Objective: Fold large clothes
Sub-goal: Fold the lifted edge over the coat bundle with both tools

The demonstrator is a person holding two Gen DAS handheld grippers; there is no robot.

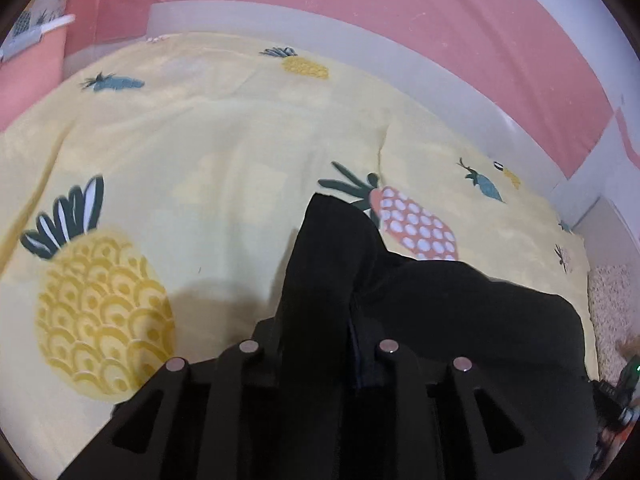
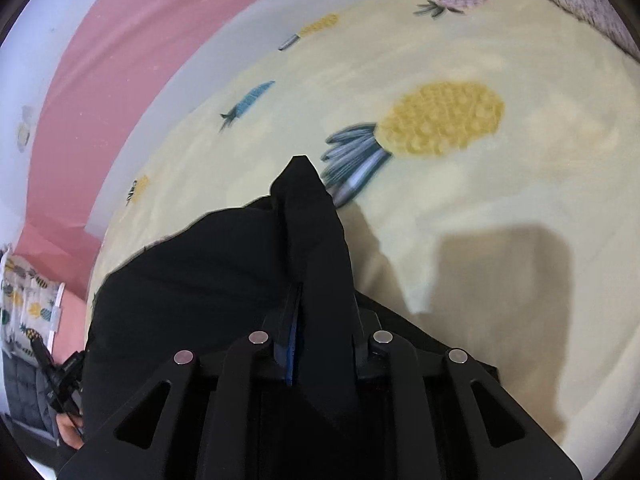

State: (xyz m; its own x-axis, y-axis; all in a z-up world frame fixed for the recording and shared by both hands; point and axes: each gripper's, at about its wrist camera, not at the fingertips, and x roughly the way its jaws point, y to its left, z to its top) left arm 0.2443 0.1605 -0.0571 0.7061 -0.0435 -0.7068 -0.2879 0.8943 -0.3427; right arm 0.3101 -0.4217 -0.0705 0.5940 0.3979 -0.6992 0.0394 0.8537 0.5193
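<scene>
A large black garment [image 1: 460,312] hangs between my two grippers above a yellow pineapple-print bedsheet [image 1: 208,168]. My left gripper [image 1: 320,344] is shut on one corner of the garment, and a pinched fold sticks up past the fingers. In the right wrist view my right gripper [image 2: 320,332] is shut on the other corner of the black garment [image 2: 192,280], which stretches away to the left. The fingertips of both grippers are hidden under the cloth.
The sheet [image 2: 480,220] covers a bed against a pink and white wall [image 1: 360,4]. A pineapple-print pillow [image 2: 28,300] lies at the far left of the right view. A patterned cover [image 2: 580,4] lies at the bed's top right.
</scene>
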